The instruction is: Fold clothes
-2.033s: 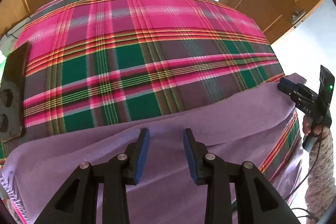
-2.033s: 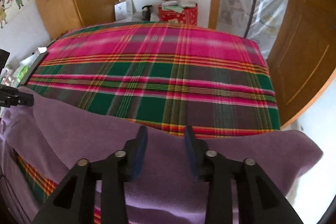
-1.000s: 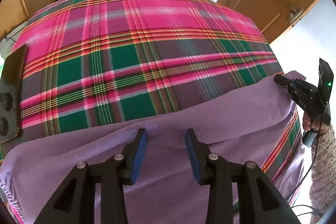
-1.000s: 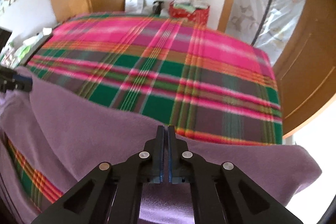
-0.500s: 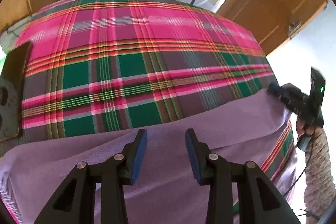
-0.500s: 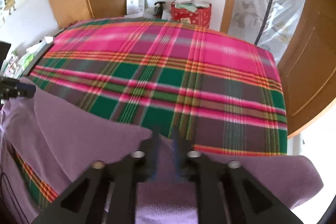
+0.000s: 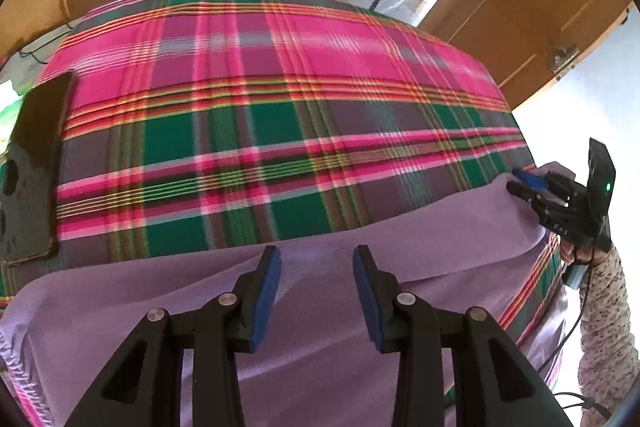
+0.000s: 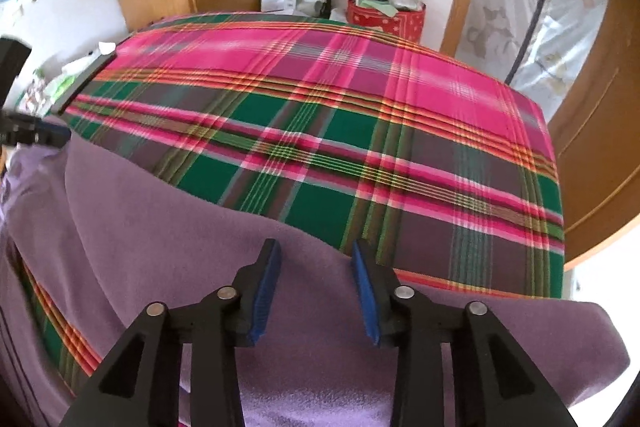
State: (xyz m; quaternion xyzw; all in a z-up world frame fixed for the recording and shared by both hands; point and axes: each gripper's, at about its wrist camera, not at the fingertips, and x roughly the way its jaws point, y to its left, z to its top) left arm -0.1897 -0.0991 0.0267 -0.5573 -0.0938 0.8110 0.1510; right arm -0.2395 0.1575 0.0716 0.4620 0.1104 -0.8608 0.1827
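The purple cloth (image 7: pixel 320 327) lies along the near edge of the plaid bedspread (image 7: pixel 280 131) — under both sets of fingers. The left gripper (image 7: pixel 316 291) and right gripper (image 8: pixel 316 291) hover spread wide, 2 blue pads apiece, grasping nothing.

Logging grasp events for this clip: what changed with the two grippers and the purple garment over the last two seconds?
The right gripper shut on the purple garment about a second ago, tugged its edge up, and has now let go; its fingers stand apart again. The left gripper stayed open above the garment throughout. The garment still lies across the near edge of the plaid blanket, barely shifted.
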